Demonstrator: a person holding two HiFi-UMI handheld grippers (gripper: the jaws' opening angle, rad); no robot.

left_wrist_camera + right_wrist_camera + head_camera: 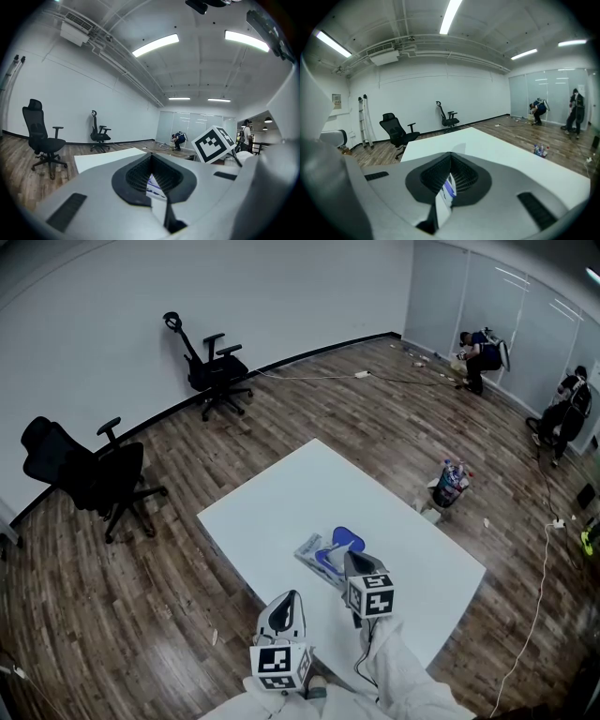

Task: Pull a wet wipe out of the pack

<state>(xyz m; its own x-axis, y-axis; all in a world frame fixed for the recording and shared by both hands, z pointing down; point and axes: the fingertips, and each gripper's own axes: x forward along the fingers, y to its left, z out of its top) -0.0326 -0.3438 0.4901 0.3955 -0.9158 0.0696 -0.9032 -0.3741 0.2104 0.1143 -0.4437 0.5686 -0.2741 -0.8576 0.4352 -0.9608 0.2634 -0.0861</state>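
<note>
The wet wipe pack point(319, 554) lies flat on the white table point(281, 502), its blue lid point(348, 538) flipped open towards the far side. My right gripper point(352, 560) is over the pack beside the lid, tilted downward, jaws shut. A white and blue sliver point(448, 187) shows in the slit between its jaws point(450, 157); I cannot tell whether a wipe is pinched there. My left gripper point(286, 598) sits level at the table's near edge, just short of the pack, jaws together. Through its slit point(151, 158) I see a bit of the printed pack point(154, 185).
Two black office chairs point(94, 474) point(217, 371) stand on the wood floor beyond the table's left side. A bin of bottles point(450, 486) sits off the right edge. Two people point(483, 352) point(567, 413) are by the glass wall. A cable point(544, 549) runs along the floor at right.
</note>
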